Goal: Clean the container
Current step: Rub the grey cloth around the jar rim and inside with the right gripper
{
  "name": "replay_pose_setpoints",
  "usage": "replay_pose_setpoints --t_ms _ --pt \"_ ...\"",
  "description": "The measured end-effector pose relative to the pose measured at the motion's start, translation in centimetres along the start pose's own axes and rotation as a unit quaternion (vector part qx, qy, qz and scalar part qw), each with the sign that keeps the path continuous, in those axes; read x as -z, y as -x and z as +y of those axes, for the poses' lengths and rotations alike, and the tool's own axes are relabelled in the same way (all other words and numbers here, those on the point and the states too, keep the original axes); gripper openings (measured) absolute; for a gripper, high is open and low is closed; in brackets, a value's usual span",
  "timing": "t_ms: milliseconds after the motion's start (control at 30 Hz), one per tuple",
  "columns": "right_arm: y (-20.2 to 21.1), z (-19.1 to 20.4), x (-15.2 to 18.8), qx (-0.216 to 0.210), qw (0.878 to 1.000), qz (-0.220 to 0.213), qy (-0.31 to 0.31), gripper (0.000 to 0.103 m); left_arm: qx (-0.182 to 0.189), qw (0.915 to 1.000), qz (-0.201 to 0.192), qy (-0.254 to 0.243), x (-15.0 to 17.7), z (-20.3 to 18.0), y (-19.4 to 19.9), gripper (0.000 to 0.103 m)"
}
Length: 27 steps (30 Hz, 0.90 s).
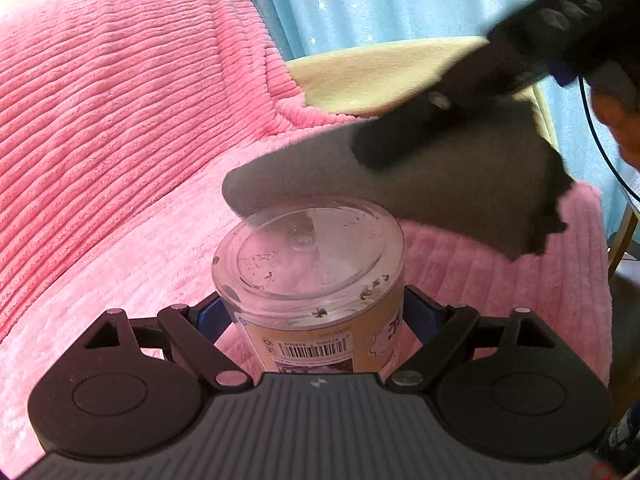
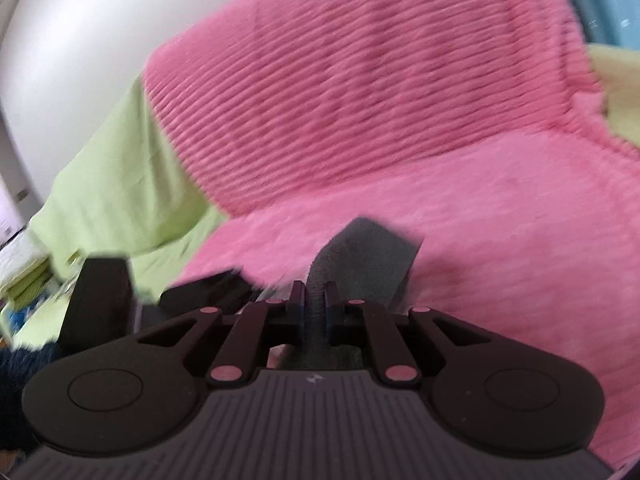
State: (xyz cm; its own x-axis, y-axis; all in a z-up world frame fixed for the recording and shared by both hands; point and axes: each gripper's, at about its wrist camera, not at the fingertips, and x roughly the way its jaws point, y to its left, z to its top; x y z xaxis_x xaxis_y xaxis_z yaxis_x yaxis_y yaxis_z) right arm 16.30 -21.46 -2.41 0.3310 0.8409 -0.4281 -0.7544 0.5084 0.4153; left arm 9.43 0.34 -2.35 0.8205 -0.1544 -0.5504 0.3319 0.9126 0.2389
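A clear plastic jar (image 1: 308, 268) with a beige barcode label is clamped in my left gripper (image 1: 316, 312), its transparent end facing the camera with dark specks of dirt on it. A grey cloth (image 1: 440, 192) hangs over the jar's far edge, touching it at the upper left. My right gripper (image 1: 404, 136) comes in from the upper right, shut on that cloth. In the right wrist view the right gripper (image 2: 315, 304) pinches the grey cloth (image 2: 368, 256) between its fingers; the jar is not visible there.
A pink ribbed blanket (image 1: 120, 120) covers the seat and backrest below and behind the jar. A pale yellow cushion (image 1: 372, 76) and blue curtain (image 1: 400, 0) are behind. A green sheet (image 2: 120, 184) lies to the left. A person's hand (image 1: 616, 120) is at the right edge.
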Motion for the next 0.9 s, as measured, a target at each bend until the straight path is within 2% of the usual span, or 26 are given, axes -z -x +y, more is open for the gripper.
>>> replay_pose_setpoints --t_ms 133,200,300,433,600,733,900 --pt "-0.5 0.7 0.2 -0.021 0.999 0.034 0.028 0.008 0.0 1.0 0.0 -0.002 0.2 0.4 0.3 0.088" --pt "-0.7 1.4 0.3 -0.039 0.997 0.046 0.052 0.008 0.001 1.0 0.001 0.0 0.2 -2.4 -1.5 0.088" --pt "-1.5 2.6 0.6 -0.056 0.994 0.057 0.081 0.008 0.001 1.0 0.001 -0.001 0.1 -2.5 -1.6 0.088" --pt "-2.9 3.7 0.1 -0.072 0.99 0.064 0.099 0.007 -0.002 1.0 0.001 -0.006 0.0 -2.8 -1.7 0.088" --pt "-4.9 3.7 -0.9 -0.087 0.991 0.058 0.088 0.006 -0.006 0.9999 0.001 -0.014 0.1 -3.2 -1.8 0.088" --pt "-6.6 3.0 -1.7 -0.077 0.994 0.04 0.068 0.005 -0.007 0.9999 0.003 -0.012 0.1 -3.2 -2.0 0.088" --pt "-8.4 3.0 -2.3 -0.032 0.998 0.011 0.061 0.005 -0.007 0.9999 0.006 -0.006 0.1 -3.1 -2.2 0.088"
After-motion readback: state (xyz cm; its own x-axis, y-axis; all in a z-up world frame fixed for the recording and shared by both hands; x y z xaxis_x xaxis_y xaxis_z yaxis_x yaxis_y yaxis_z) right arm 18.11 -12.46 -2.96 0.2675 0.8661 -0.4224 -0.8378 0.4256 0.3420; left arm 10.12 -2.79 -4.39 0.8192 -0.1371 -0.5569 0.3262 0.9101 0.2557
